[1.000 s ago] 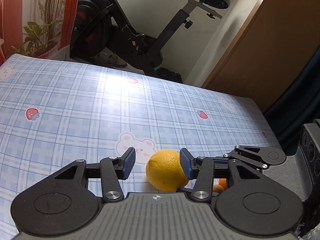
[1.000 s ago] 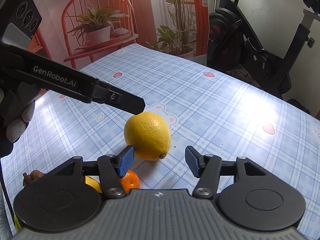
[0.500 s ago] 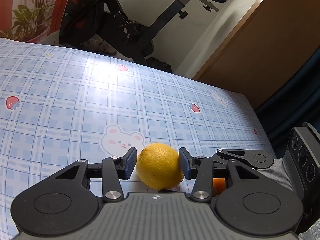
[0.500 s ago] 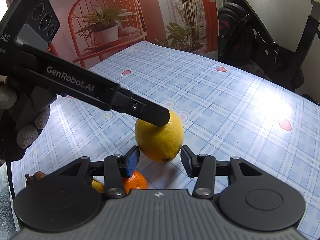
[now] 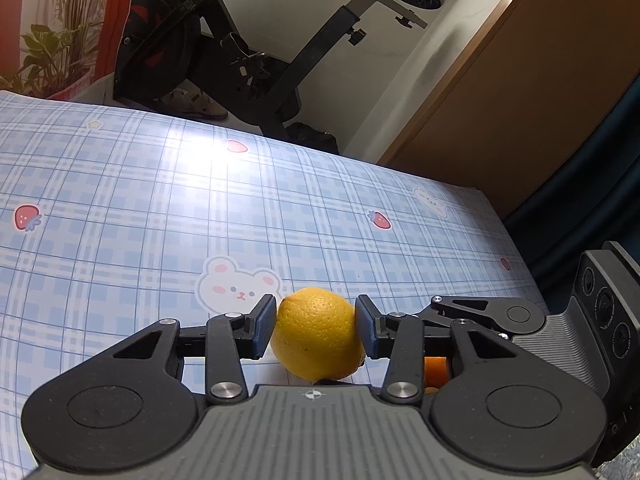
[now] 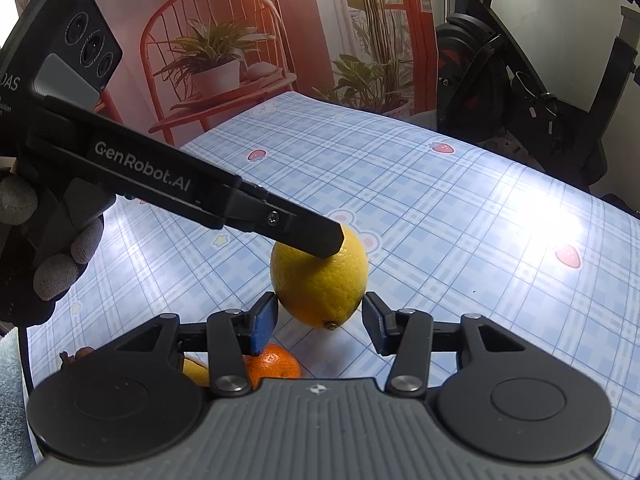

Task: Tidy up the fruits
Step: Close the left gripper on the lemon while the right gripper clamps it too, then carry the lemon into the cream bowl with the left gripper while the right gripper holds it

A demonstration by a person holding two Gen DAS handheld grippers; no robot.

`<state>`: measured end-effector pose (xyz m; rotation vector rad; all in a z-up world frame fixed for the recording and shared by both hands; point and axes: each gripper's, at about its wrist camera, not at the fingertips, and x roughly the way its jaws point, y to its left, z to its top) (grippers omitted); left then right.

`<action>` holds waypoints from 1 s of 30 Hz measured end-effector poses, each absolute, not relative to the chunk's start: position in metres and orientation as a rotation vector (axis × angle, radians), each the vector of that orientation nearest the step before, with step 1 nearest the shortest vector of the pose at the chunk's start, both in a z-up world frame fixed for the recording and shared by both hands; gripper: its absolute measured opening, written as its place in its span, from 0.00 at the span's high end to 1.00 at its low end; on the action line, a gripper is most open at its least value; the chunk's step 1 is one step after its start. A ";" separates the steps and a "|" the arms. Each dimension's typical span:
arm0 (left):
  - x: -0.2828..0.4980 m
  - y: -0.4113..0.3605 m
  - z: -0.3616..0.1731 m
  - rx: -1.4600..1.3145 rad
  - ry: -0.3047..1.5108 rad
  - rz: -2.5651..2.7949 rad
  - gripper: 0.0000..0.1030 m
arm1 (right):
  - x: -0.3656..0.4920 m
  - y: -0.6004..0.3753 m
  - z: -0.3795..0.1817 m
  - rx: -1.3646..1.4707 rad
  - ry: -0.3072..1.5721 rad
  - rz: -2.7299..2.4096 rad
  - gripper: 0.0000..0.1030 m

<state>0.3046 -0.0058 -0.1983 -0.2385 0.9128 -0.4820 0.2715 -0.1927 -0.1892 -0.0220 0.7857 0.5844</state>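
Note:
A yellow lemon (image 5: 316, 332) lies on the blue checked tablecloth (image 5: 160, 208). My left gripper (image 5: 316, 326) is shut on it, a blue pad pressed on each side. In the right wrist view one black left finger (image 6: 304, 232) lies across the top of the lemon (image 6: 320, 276). My right gripper (image 6: 320, 320) has its narrowed jaws flanking the lemon's near end. A sliver of cloth shows beside its right pad (image 6: 374, 326), so the pads do not press. A small orange tangerine (image 6: 276, 364) sits under the right gripper's left finger.
A second yellow fruit (image 6: 194, 370) and a brown scrap (image 6: 78, 354) lie by the tangerine. A gloved hand (image 6: 60, 248) holds the left tool. An exercise bike (image 5: 240, 60) and a wooden cabinet (image 5: 520, 100) stand past the table's far edge, and a plant on a red chair (image 6: 216, 68) beyond its corner.
The left pads have closed in from either side until they press the lemon. The right jaws have narrowed around the lemon's near end. Both tools have stayed roughly in place.

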 end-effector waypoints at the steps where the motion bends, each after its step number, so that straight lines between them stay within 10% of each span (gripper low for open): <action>1: 0.303 -0.005 -0.196 -0.237 0.907 -0.482 0.55 | 0.270 -0.192 -0.187 -0.025 0.781 0.584 0.52; 30: 0.183 -0.022 -0.141 -0.193 0.824 -0.517 0.55 | 0.141 -0.190 -0.128 -0.037 0.709 0.579 0.52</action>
